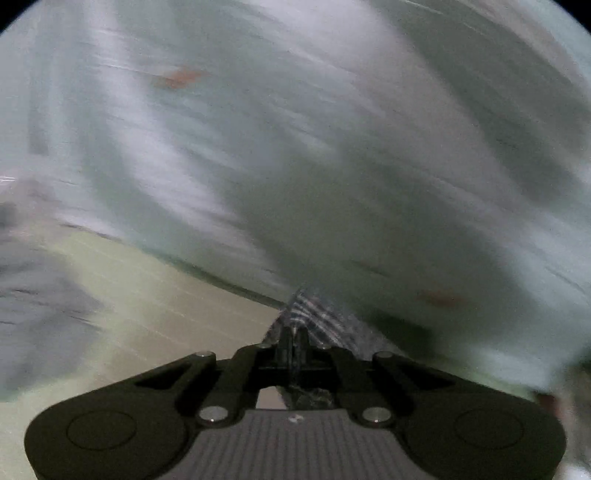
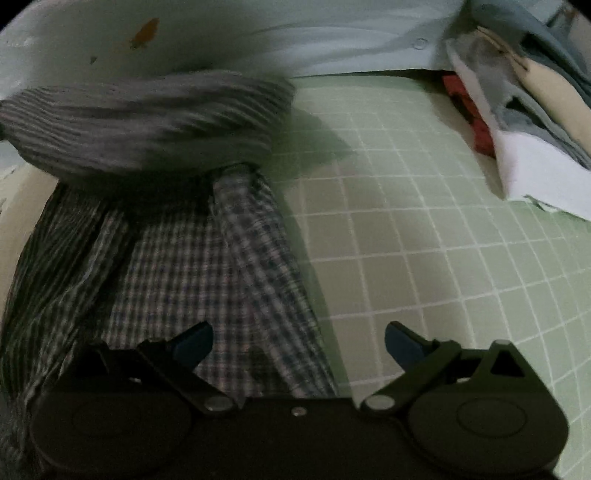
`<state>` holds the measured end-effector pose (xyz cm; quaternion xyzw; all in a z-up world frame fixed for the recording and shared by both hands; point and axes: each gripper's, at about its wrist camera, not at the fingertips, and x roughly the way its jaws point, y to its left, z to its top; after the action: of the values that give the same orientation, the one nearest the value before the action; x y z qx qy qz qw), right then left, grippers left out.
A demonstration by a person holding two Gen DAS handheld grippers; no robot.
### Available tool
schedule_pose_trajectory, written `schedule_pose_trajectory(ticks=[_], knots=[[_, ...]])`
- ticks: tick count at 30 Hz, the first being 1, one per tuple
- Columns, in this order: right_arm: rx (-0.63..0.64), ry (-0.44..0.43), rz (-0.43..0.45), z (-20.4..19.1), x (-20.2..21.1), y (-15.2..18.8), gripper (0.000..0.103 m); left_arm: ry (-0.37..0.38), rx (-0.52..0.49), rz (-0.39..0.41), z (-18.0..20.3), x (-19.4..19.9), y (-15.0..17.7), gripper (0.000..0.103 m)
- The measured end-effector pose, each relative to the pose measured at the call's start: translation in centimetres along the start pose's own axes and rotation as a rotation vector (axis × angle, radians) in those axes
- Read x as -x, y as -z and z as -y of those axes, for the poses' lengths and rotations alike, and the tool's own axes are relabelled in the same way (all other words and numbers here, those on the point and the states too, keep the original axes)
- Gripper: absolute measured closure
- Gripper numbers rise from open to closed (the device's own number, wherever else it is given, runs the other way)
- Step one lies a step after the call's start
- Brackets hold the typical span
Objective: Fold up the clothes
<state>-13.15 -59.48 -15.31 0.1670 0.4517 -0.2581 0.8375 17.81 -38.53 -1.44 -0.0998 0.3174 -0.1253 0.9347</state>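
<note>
Just ahead of the right gripper (image 2: 298,345), the checked garment (image 2: 207,273) lies bunched on the green gridded counter (image 2: 424,258), spreading toward the counter's left edge. The right jaws stand released, blue pads well apart, with the cloth below and between them but not pinched. The fabric looks thin, light and limp, so it will likely sag and slide wherever it is not supported; a hem or corner seems the best place to grasp, not the gathered middle. Its long axis appears to run away from the right camera, narrowing to a twisted neck and then a striped, rolled mass further off, which is blurred. In the left wrist view the left gripper (image 1: 293,338) is clenched on a fold of the same checked cloth, the tip poking out beyond the jaws. Farther back, pale cloth (image 2: 258,33) fills the far edge, and a stack of folded clothes (image 2: 524,103) sits at the far right corner.
</note>
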Motion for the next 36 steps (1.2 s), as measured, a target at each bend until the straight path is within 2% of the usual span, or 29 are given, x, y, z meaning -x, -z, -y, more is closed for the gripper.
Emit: schedule_pose_trajectory(ticks=[1,3,5,7,12,17,20,23,29,32,36], knots=[[0.007,0.001,-0.002,-0.3,0.1,0.0,0.002,-0.058,0.016,0.004,-1.3,-0.3,-0.2,0.099],[0.024,0.004,-0.004,-1.0,0.2,0.0,0.002,-0.126,0.038,-0.002,-3.0,-0.2,0.3,0.087],[0.046,0.005,0.0,-1.6,0.4,0.1,0.002,-0.132,0.05,-0.015,-4.3,0.5,1.4,0.046],[0.06,0.004,0.007,-2.0,0.5,0.1,0.001,-0.105,0.051,-0.041,-4.3,1.3,3.1,0.035],[0.062,-0.016,0.05,-2.4,0.9,0.1,0.0,-0.079,0.02,-0.157,-2.7,4.0,8.0,0.031],[0.039,-0.07,0.076,-2.5,1.0,0.9,0.0,-0.007,-0.019,-0.22,0.1,8.3,12.1,0.027],[0.048,-0.062,0.093,-2.3,1.2,1.7,0.0,0.029,-0.098,-0.22,2.1,10.3,13.6,0.024],[0.055,-0.062,0.108,-1.4,1.7,2.5,0.0,0.034,-0.153,-0.212,3.7,12.4,15.1,0.023],[0.077,-0.029,0.106,1.2,3.0,4.8,0.0,0.023,-0.151,-0.224,5.6,15.2,18.0,0.022],[0.077,-0.03,0.074,2.6,3.3,6.3,0.006,0.01,-0.142,-0.231,6.0,15.9,19.3,0.022],[0.089,-0.036,0.06,3.8,3.8,7.7,0.02,0.017,-0.142,-0.238,6.3,17.7,21.2,0.022]])
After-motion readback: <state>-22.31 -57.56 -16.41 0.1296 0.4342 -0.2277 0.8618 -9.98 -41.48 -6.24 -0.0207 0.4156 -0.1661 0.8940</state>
